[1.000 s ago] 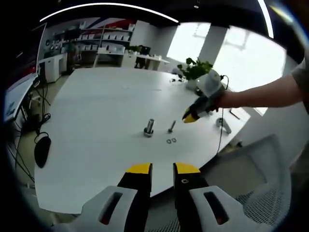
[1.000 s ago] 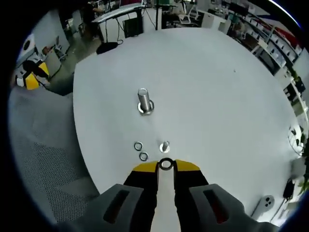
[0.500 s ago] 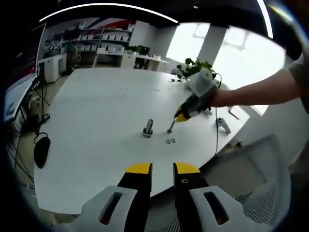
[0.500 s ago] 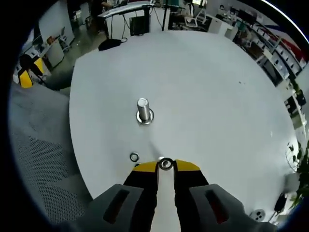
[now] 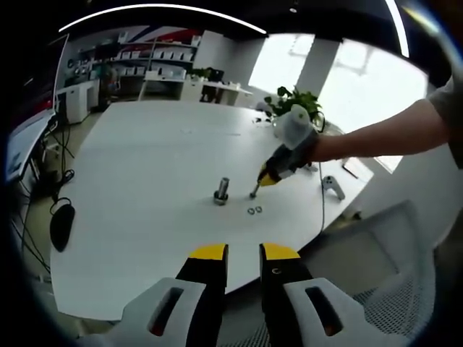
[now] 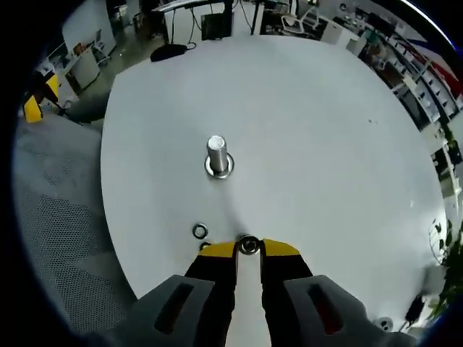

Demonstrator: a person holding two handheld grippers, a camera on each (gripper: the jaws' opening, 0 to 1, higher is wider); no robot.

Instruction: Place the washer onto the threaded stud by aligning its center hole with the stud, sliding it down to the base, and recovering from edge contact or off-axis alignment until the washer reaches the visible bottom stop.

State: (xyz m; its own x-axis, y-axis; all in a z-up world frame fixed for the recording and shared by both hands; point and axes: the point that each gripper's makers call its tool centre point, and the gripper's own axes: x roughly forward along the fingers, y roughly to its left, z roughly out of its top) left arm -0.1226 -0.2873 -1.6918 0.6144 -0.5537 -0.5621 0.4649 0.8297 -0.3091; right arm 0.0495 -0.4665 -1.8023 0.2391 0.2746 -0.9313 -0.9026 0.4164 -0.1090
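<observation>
- big round white table [image 5: 145,181], bare for the most part
- leafy green potted plant [image 5: 293,101] at the table's far edge, bright windows [image 5: 362,79] behind it
- small white gadget [image 5: 331,186] near the table's edge, with a thin cable close by
- white shelving and desks [image 5: 155,69] along the back wall
- grey mesh office chair [image 6: 58,246] pulled up beside the table
- dark round thing [image 5: 61,224] down on the floor, with cables
</observation>
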